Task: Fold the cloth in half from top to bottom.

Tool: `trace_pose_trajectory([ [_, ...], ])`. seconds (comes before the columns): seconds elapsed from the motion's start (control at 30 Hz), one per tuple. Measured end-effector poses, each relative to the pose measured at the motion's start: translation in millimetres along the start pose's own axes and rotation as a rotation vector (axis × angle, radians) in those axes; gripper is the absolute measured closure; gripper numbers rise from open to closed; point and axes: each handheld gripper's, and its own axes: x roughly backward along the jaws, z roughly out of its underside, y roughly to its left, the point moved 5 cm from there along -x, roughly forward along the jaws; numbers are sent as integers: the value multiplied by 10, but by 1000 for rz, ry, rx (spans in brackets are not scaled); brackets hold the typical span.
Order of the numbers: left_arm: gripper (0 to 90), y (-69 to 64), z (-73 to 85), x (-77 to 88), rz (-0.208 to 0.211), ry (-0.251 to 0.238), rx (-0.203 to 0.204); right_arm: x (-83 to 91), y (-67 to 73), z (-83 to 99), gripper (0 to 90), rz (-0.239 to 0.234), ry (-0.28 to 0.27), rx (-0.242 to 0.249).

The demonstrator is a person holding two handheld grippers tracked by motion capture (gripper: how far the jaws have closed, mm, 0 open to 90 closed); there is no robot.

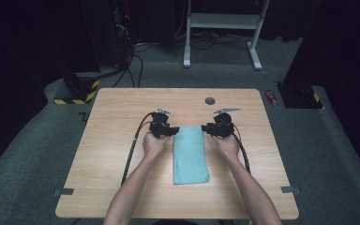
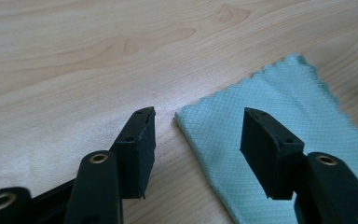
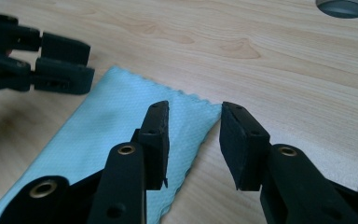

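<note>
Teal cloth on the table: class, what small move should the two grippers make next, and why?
Probably close each set of fingers on its far corner. The teal cloth lies flat and folded on the table. The left gripper straddles one far corner and the right gripper the other, both open, neither pinching. Gripping both corners would likely allow the next fold or lift.

Left black two-jaw gripper (image 1: 174, 131): jaws parted, nothing clamped, pointing inward.
Right black two-jaw gripper (image 1: 205, 128): jaws parted, nothing clamped, facing the left one.
</note>
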Motion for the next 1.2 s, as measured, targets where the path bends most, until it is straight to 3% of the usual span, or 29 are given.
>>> trace_pose_trajectory([
  [0.13, 458, -9, 7, -85, -1, -7, 19, -124, -69, 50, 627, 31, 25, -20],
  [0.23, 461, -1, 15, -112, -8, -13, 30, -184, -113, 82, 620, 31, 33, -53],
  [0.33, 466, 9, 15, -112, -12, -17, 32, -229, -117, 79, 617, 37, 28, -53],
  [0.57, 617, 11, 33, -110, -19, -21, 8, -361, -103, 65, 628, 46, 66, -52],
  [0.63, 638, 21, 33, -107, -14, -20, 15, -386, -76, 34, 638, 62, 77, -31],
  [0.8, 681, 15, 28, -107, -31, -7, -7, -416, -57, 25, 690, 74, 79, -25],
  [0.97, 761, 16, 28, -112, -16, 0, 4, -422, -80, 29, 805, 70, 71, -53],
  [1.03, 803, 14, 29, -117, -17, 0, -8, -437, -69, 25, 845, 73, 71, -42],
  [1.2, 883, 51, 31, -115, 9, 8, 27, -442, -61, 29, 896, 72, 71, -24],
])
